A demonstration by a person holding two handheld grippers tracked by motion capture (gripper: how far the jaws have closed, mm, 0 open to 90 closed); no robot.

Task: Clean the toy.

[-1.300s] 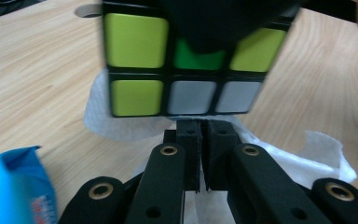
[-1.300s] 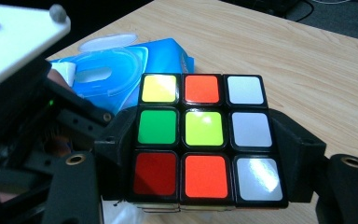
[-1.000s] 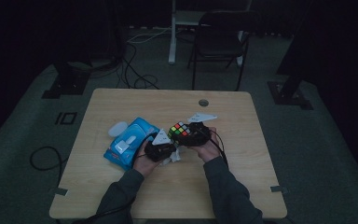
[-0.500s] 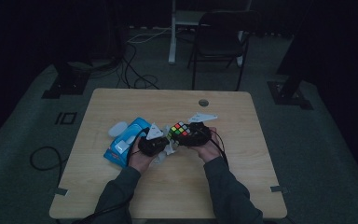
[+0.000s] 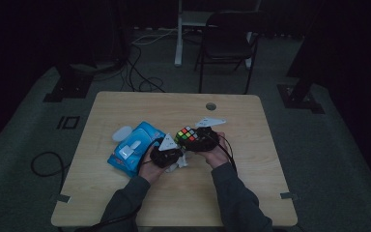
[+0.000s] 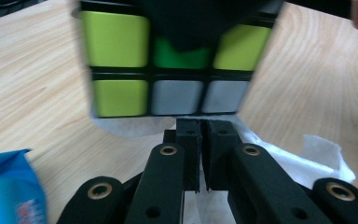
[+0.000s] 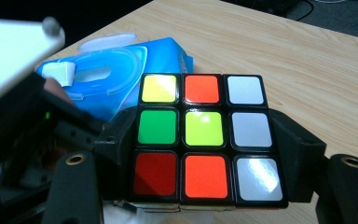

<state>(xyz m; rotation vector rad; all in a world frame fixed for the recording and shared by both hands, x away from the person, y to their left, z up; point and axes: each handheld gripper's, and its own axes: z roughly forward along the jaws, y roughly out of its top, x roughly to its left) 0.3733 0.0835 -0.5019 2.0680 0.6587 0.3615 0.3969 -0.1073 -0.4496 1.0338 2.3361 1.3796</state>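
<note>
Your right gripper clamps the multicoloured puzzle cube between its black jaws, holding it just above the light wooden table, beside the blue wet-wipe packet. Your left gripper has its jaws pinched narrow on a white tissue, its tips right under the cube's lower face.

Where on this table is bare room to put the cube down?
Bare wood lies along the far edge of the table around the round hole, on the right side beyond the right gripper, and on the near strip beside the sleeves. It is crowded at the middle-left: wipes pack, white wipe, left gripper, cube.
</note>
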